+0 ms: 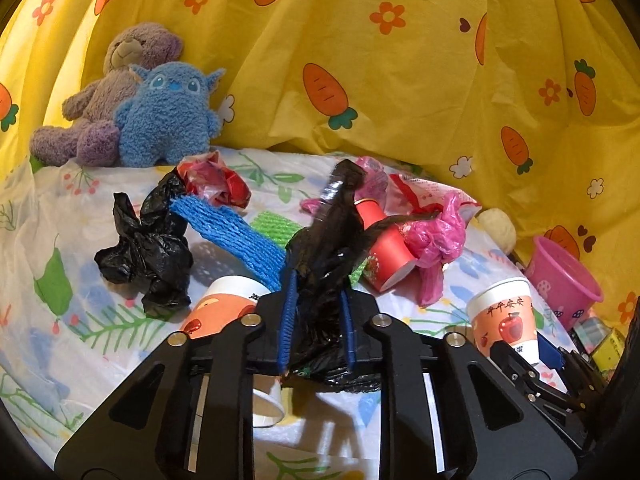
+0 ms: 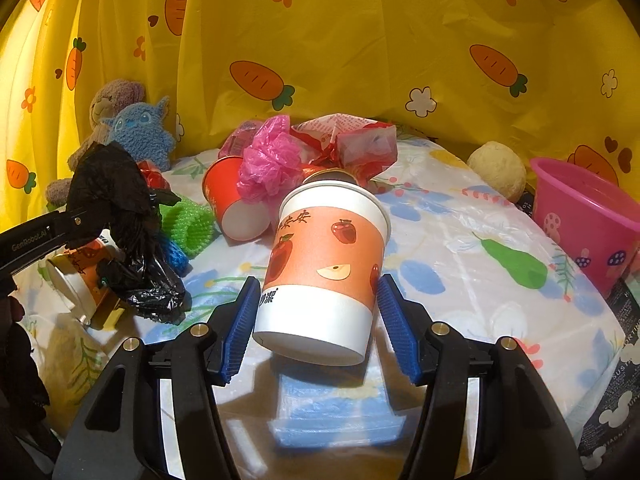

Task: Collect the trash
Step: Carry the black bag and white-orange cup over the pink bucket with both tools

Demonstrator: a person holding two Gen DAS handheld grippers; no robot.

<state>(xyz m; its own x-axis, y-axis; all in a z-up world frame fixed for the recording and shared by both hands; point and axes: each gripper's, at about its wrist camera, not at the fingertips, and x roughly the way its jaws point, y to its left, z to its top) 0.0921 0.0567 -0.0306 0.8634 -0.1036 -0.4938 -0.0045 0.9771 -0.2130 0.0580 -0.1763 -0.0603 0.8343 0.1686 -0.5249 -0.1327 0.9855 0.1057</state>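
Observation:
My left gripper (image 1: 318, 312) is shut on a crumpled black plastic bag (image 1: 324, 256) and holds it above the table; the bag also shows in the right wrist view (image 2: 120, 216). My right gripper (image 2: 320, 320) is shut on an orange-and-white paper cup with apple prints (image 2: 326, 268), lifted and tilted; the cup also shows in the left wrist view (image 1: 506, 316). Other trash lies on the table: a second black bag (image 1: 148, 248), a blue foam net (image 1: 236, 236), a red paper cup (image 2: 234, 200), a pink plastic bag (image 2: 272, 160), red wrappers (image 2: 352, 140).
A pink bin (image 2: 592, 216) stands at the table's right edge. A fallen apple cup (image 2: 80, 280) and a green foam net (image 2: 192, 224) lie at left. Two plush toys (image 1: 132, 100) sit at the back left. A pale ball (image 2: 498, 172) lies beside the bin. A yellow carrot curtain hangs behind.

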